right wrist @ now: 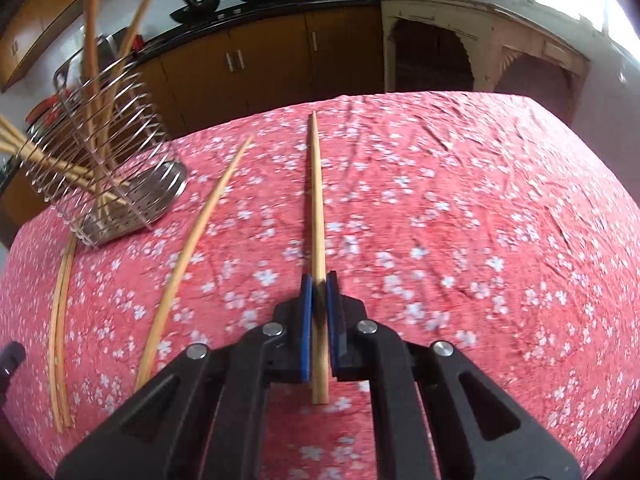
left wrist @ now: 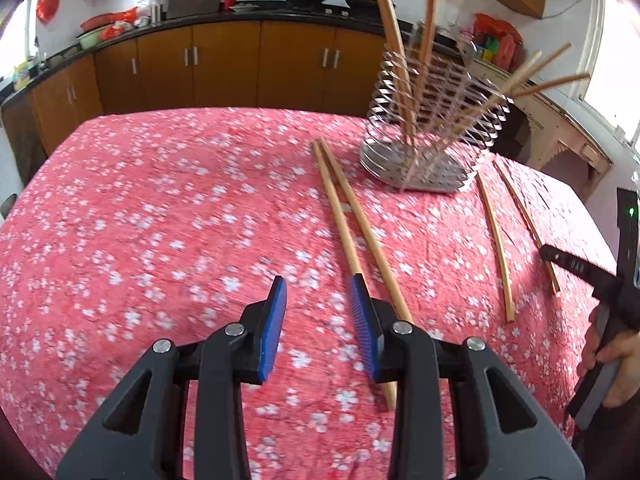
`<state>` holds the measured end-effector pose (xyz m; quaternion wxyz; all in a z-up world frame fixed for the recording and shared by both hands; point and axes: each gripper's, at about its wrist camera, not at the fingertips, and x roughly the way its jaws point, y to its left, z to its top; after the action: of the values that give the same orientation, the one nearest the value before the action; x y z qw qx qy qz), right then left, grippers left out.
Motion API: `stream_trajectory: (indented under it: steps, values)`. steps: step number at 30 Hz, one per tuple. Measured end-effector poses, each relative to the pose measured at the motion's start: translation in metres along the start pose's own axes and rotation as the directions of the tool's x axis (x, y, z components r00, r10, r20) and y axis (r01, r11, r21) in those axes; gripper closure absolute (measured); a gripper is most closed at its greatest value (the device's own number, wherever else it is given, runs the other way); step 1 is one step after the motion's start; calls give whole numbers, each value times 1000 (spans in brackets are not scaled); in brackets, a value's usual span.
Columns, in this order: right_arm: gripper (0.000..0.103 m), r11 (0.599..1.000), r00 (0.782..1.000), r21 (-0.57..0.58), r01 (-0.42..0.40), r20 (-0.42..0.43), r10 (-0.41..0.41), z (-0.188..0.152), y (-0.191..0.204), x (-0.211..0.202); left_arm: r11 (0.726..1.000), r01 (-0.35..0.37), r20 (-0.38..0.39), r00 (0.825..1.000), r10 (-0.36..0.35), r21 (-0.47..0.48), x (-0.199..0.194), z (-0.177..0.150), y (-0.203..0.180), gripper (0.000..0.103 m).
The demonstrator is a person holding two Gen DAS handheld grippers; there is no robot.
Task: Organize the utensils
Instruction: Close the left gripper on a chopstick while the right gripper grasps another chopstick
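Bench (left wrist: pixel 160 200) cloth is carrying a wire holder (left wrist: pixel 432 128) at one o'clock, chopsticks leaning inside. Left hand-held gripper (left wrist: pixel 320 312) is hovering with jaws apart beside a chopstick pair (left wrist: pixel 344 236). Right hand-held gripper (right wrist: pixel 319 300) is clamping one chopstick (right wrist: pixel 316 200), pointing toward twelve o'clock.

Legible text: nearly none. Faint pale characters are showing on the black finger of the right gripper (left wrist: pixel 568 263) at the right edge of the left wrist view; they are reading roughly as "DAB", though blur is leaving this uncertain. Packaging on the far counter is staying unreadable.
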<state>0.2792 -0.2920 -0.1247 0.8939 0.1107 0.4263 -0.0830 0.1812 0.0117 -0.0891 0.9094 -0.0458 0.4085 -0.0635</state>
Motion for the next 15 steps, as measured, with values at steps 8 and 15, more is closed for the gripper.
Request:
stream_trajectory:
  steps: [8, 15]
  values:
    - [95, 999, 1000, -49, 13, 9, -13, -5, 3, -3, 1000, 0, -56, 998, 1, 29, 20, -5, -22, 69]
    - [95, 998, 1000, -67, 7, 6, -6, -10, 12, -2, 992, -111, -45, 993, 113, 58, 29, 0, -25, 96]
